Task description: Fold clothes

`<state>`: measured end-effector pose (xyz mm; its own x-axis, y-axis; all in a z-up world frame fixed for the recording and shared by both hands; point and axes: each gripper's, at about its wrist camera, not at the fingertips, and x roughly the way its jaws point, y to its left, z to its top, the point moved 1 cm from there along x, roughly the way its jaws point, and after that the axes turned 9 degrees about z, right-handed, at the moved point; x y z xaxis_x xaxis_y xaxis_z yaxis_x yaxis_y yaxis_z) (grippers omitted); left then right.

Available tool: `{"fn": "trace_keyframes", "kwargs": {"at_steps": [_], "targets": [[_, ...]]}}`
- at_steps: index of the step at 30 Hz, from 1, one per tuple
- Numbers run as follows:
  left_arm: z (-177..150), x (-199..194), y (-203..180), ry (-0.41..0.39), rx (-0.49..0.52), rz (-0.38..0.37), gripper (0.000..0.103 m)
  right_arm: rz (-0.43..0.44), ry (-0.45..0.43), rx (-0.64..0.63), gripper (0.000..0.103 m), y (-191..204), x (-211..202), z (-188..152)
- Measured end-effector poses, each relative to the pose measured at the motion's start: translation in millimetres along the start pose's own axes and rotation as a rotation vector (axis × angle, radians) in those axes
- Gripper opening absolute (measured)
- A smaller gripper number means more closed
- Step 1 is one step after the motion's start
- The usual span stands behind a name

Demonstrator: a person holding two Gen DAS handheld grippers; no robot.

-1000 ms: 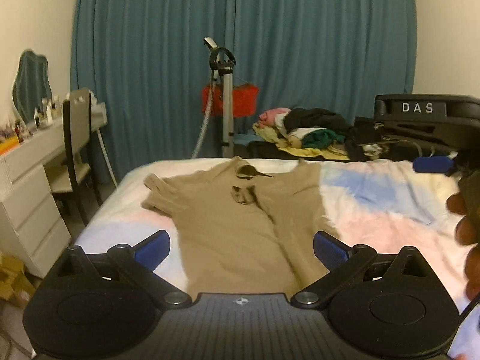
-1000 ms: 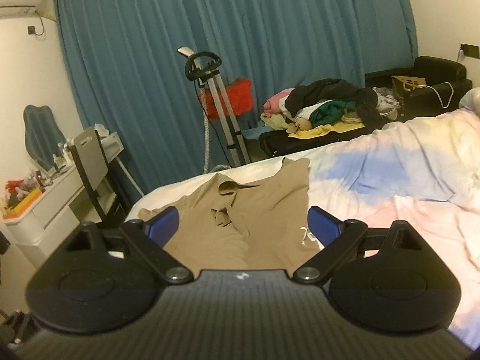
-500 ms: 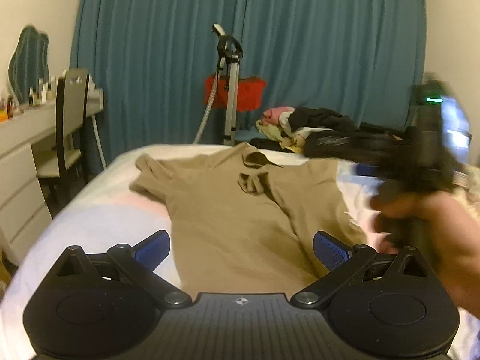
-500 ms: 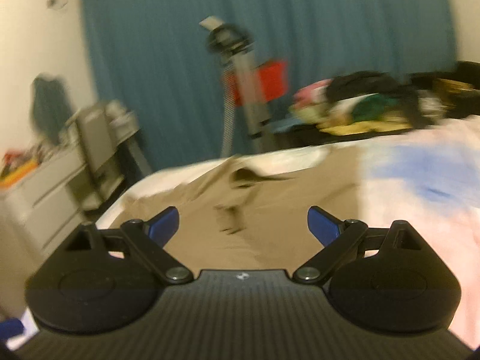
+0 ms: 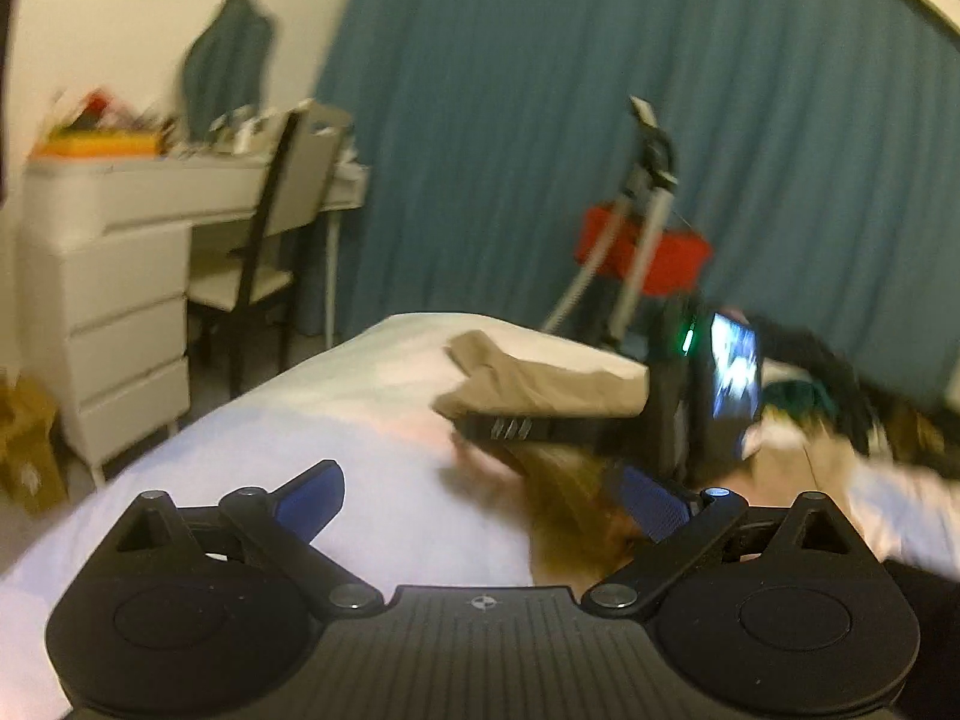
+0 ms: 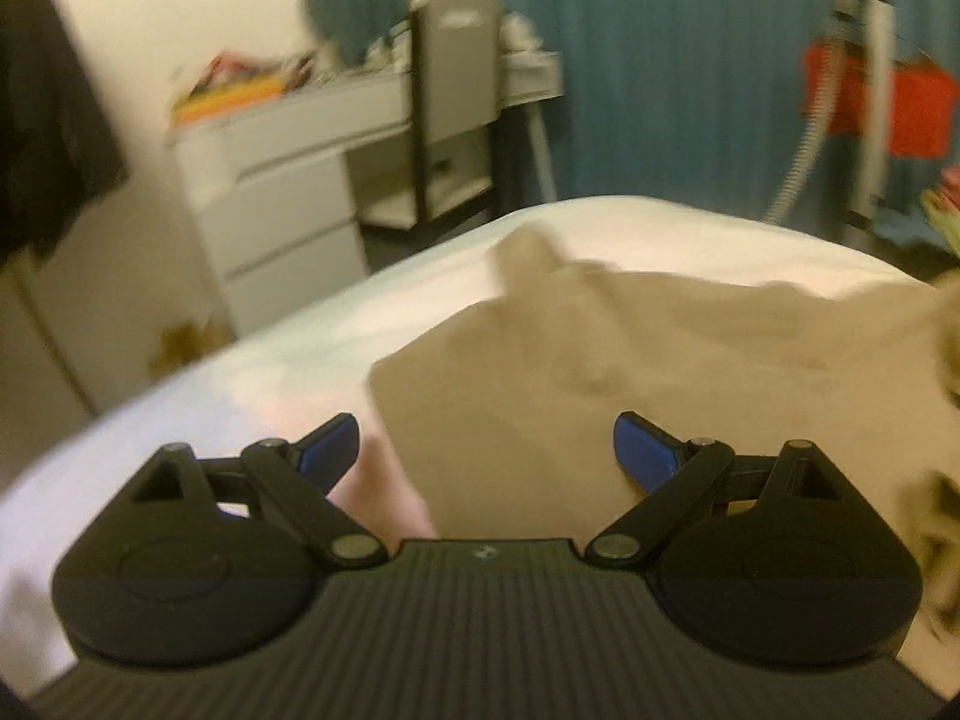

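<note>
A tan shirt (image 6: 690,360) lies spread on the pale bed (image 6: 300,348). My right gripper (image 6: 486,456) is open and empty, low over the shirt's left edge. In the left wrist view my left gripper (image 5: 480,495) is open and empty over the bed sheet (image 5: 360,420). The right gripper's body crosses in front of it, and part of the shirt (image 5: 540,378) shows behind that. Both views are blurred by motion.
A white dresser (image 5: 114,300) and a chair (image 5: 276,228) stand left of the bed. A teal curtain (image 5: 600,120) hangs behind. A tripod (image 5: 648,210) and a red box (image 5: 654,252) stand beyond the bed's far end.
Both grippers have swung left toward the shirt's left side. The right gripper now crosses in front of the left one. Both stay open.
</note>
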<state>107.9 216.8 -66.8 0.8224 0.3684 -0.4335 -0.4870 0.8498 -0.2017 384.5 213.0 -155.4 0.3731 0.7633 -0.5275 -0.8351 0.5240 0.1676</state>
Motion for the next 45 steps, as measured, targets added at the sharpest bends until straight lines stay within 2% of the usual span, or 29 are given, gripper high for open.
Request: {"fn": "trace_keyframes", "kwargs": {"at_steps": [2,4,5,6,8,9,10,14,17,21,25,28,30,32,34,38,45], "targets": [[2.2,10.7,4.9,0.013,-0.04,0.02,0.1,-0.068,-0.023,-0.074,0.093,10.6,12.3,-1.0],[3.6,14.7,5.7,0.02,-0.045,0.027,0.1,-0.153,-0.043,-0.065,0.093,10.0,23.1,3.3],[3.3,14.8,4.5,0.02,-0.04,0.028,0.1,-0.181,-0.053,-0.052,0.088,7.9,24.9,5.5],[3.0,14.9,3.2,0.02,-0.036,0.029,0.1,-0.208,-0.064,-0.039,0.079,5.8,26.6,7.6],[2.2,14.1,0.5,0.018,-0.024,0.031,0.1,-0.286,-0.059,-0.021,0.029,1.2,28.6,10.6],[1.7,12.3,-1.3,0.01,-0.016,0.033,0.1,-0.316,-0.053,-0.009,0.018,-1.3,26.7,12.0],[1.2,9.5,-2.9,0.001,-0.008,0.034,0.1,-0.332,-0.056,-0.006,0.016,-3.0,25.1,14.1],[0.8,1.9,-6.6,-0.031,0.006,0.026,0.1,-0.344,-0.189,-0.013,0.013,-3.4,-23.3,23.6],[2.9,-3.1,-5.2,-0.036,-0.005,-0.003,0.1,-0.376,-0.308,0.023,0.013,-13.0,-72.1,29.7],[1.5,-18.4,-2.9,0.01,-0.032,-0.064,0.1,-0.488,-0.449,0.145,0.013,-55.3,-144.6,18.0],[-7.1,-28.6,-4.5,0.04,-0.027,-0.114,0.1,-0.606,-0.512,0.337,0.013,-116.5,-195.2,-23.3],[-15.2,-25.9,-14.3,0.052,0.01,-0.134,0.1,-0.644,-0.488,0.506,0.016,-161.0,-203.9,-57.1],[-21.5,-19.9,-22.3,0.069,0.035,-0.145,0.1,-0.635,-0.416,0.587,0.028,-183.1,-198.8,-77.8],[-28.0,-12.6,-29.8,0.092,0.058,-0.158,0.1,-0.599,-0.352,0.626,0.073,-192.6,-190.6,-90.4],[-34.1,-6.1,-37.6,0.109,0.084,-0.169,0.1,-0.543,-0.338,0.61,0.084,-188.0,-197.9,-97.3],[-42.7,-0.3,-54.6,0.115,0.145,-0.191,0.1,-0.502,-0.309,0.524,0.084,-160.7,-219.4,-83.6],[-50.6,-25.0,-71.0,0.09,0.217,-0.233,0.1,-0.501,-0.323,0.433,0.085,-68.5,-291.8,-79.3]]}}
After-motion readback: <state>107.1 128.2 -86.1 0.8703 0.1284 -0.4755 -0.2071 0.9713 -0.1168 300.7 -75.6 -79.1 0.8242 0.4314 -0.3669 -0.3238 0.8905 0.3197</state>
